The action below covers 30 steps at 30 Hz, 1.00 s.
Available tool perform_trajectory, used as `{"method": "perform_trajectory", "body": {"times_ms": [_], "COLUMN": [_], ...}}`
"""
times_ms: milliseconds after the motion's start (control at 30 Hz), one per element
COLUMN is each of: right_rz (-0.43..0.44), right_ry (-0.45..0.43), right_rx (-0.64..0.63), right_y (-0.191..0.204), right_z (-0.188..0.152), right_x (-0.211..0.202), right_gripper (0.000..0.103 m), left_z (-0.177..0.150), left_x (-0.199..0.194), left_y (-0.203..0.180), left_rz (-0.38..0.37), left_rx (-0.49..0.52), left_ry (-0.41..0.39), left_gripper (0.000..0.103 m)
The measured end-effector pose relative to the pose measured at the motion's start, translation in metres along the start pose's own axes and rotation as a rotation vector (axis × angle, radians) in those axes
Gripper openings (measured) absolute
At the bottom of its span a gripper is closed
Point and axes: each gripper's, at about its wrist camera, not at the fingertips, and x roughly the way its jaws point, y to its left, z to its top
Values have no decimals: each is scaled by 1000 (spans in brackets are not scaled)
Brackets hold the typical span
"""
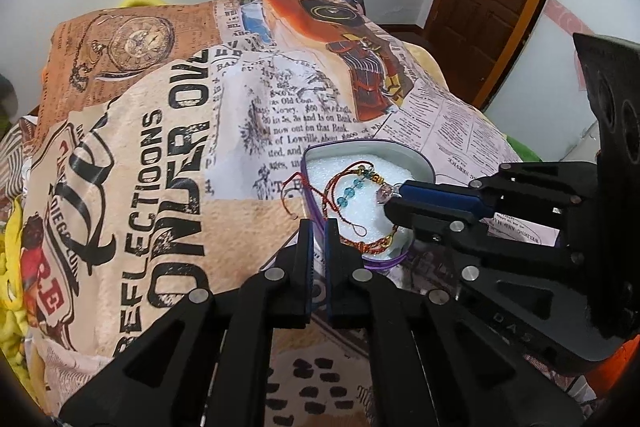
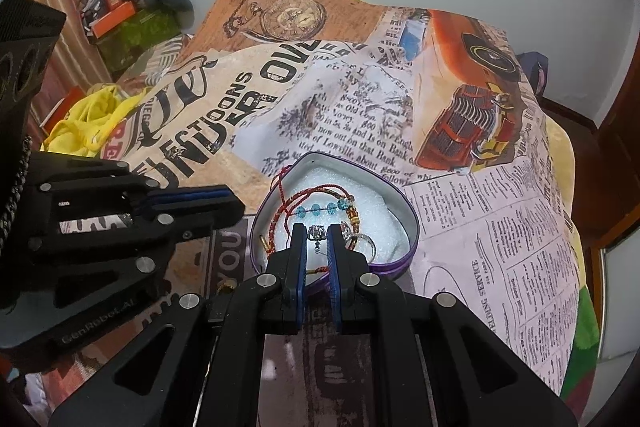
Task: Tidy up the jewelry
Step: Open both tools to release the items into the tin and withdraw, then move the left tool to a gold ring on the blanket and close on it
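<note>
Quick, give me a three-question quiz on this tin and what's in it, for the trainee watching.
1. True or false: the tin is round.
2. The beads strung in a row in the tin are: A) blue B) green C) black
3. Fill in: the silver charm sits between the fingers of the ___ hand-held gripper.
Key: 1 false, it is heart-shaped; 2 A; 3 right.

Soft even daylight, fisheye-warped edges
</note>
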Motion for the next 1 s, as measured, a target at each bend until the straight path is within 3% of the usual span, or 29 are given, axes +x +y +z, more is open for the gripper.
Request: {"method": "perform_trajectory", "body": {"times_ms": [133, 233, 400, 1000], "right_rz": [-13, -24, -39, -72], "right_ry": [2, -8, -40, -100], "right_rx": [0, 4, 8, 26], "right_y": [2, 3, 5, 18], "right_z": [-1, 0, -1, -23], "right_x": [-7, -17, -38, -98], "right_gripper": [11, 21, 27, 28], "left_z": [-2, -3, -7, -34], "left_x": [-11, -21, -42, -96], "left_y": [1, 0, -2, -19], "left_rz": [10, 21, 35, 57], "left_rx": [-13, -13, -20, -34], "left_ry": [-9, -20, -47, -78], "left_gripper": [8, 13, 27, 32]}}
